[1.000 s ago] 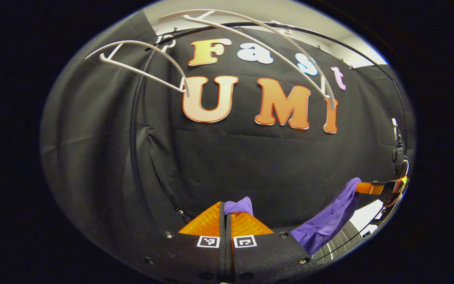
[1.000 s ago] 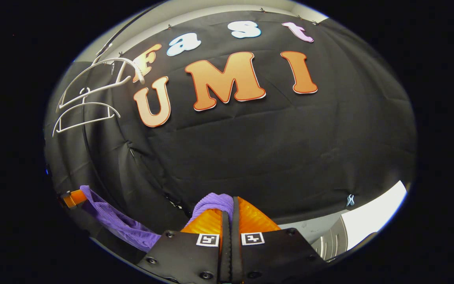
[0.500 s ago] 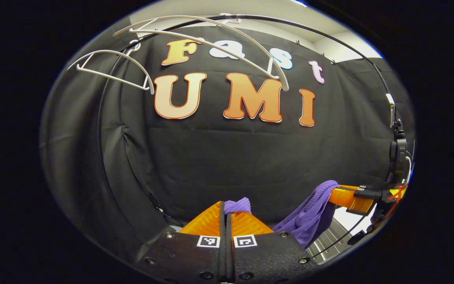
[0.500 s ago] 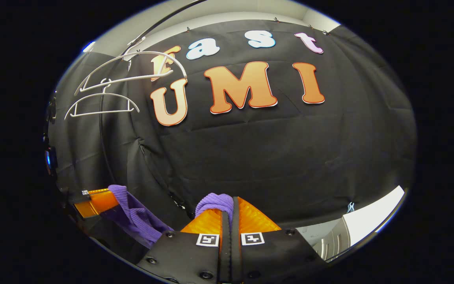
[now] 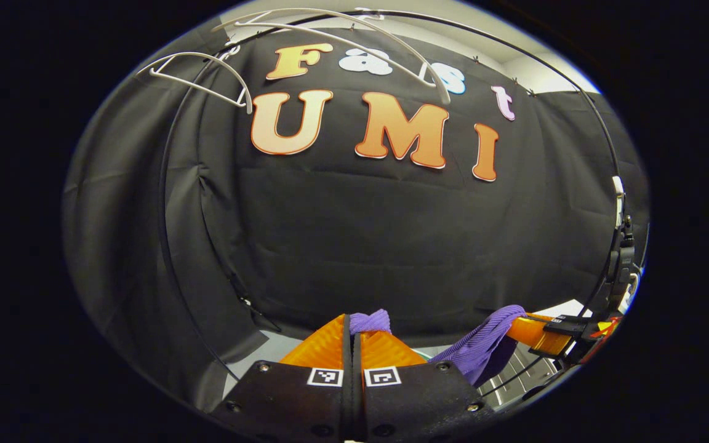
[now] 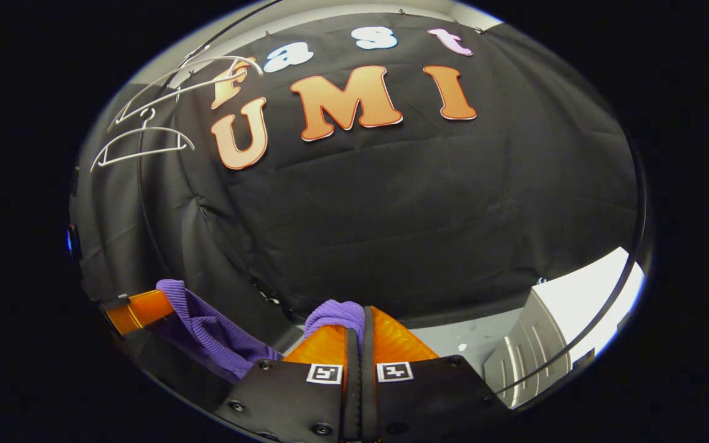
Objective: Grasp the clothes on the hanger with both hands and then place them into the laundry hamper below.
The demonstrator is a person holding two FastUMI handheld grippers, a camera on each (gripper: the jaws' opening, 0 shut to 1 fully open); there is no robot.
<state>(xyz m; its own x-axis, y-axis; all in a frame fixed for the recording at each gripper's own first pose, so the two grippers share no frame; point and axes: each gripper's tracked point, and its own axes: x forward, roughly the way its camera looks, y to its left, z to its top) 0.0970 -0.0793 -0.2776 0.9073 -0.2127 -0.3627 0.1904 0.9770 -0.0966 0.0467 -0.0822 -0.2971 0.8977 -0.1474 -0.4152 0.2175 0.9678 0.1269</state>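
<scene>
Saw no readable brand or label apart from small square black-and-white markers on each gripper body. Found the left gripper closed tight on a fold of the purple garment, a small bunch of cloth sticking up between the fingertips. Found the right gripper closed in the same way on another fold of this garment, both fingers pressing on it. Noticed the purple cloth hanging slack between the two grippers, off the white hangers, which stayed bare high up on the black rail. Glimpsed a white slatted hamper low at the edge; could not tell its contents.
</scene>
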